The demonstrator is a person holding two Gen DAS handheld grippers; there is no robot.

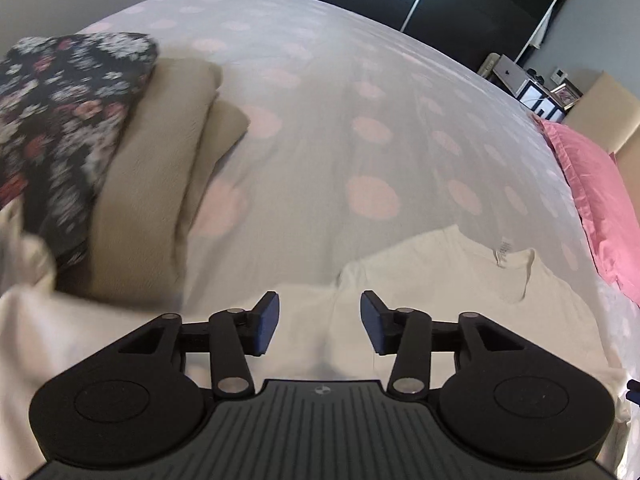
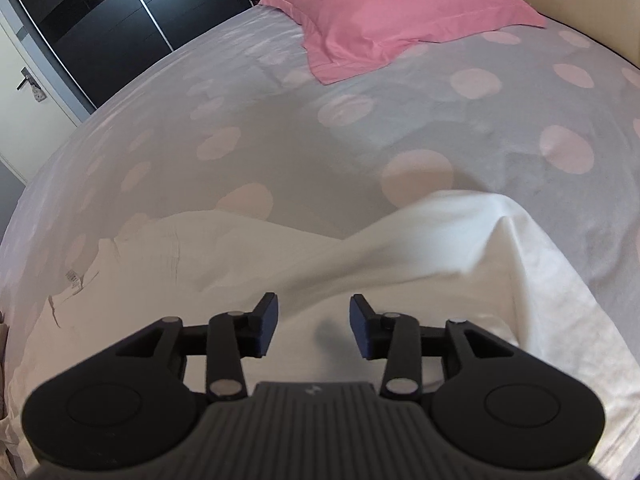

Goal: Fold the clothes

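Both sets of fingers are standing spread with nothing between them, the left gripper and the right gripper hovering over the white T-shirt, which is lying on the spotted bed just beneath and ahead of them, apparently laid out for a fold. Its collar is sitting ahead-right of the left fingers and a raised fold ahead-right of the right ones. Open bedcover is stretching beyond, bounded by a pink pillow far ahead and folded clothes far left.
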